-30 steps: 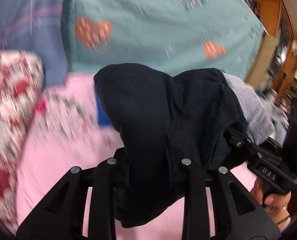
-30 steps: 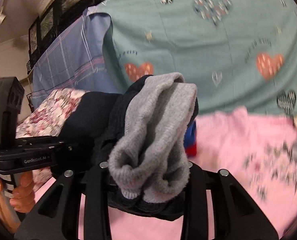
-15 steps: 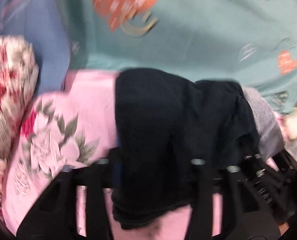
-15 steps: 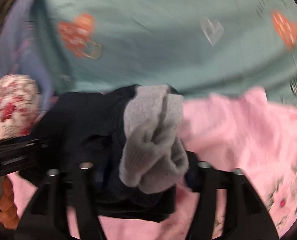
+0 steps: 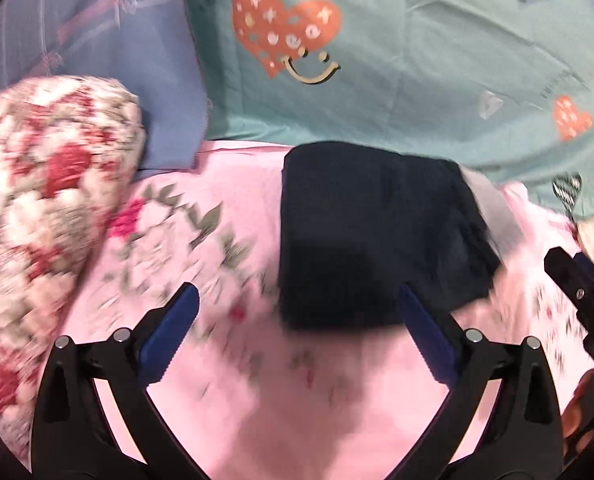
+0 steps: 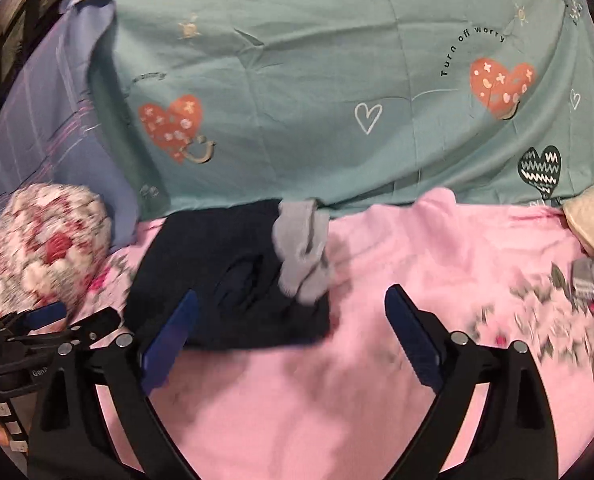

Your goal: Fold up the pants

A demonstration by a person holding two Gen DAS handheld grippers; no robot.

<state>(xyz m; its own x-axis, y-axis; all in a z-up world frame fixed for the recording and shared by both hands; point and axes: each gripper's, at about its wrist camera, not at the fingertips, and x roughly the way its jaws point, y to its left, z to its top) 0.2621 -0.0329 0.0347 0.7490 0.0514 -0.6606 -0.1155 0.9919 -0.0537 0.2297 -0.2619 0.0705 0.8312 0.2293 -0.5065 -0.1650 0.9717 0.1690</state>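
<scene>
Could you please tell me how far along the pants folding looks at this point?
Done: the dark pants lie as a compact folded bundle on the pink blanket. In hand: nothing; left gripper and right gripper are both open. Left: perhaps tidying the grey cuff.

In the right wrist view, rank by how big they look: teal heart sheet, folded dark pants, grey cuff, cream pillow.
1. Teal heart sheet
2. Folded dark pants
3. Grey cuff
4. Cream pillow, though the frame edge cuts it off, so its rank is unsure.

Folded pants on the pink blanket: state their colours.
The pants are dark navy with grey ribbed cuffs, shown best in the right wrist view.
</scene>
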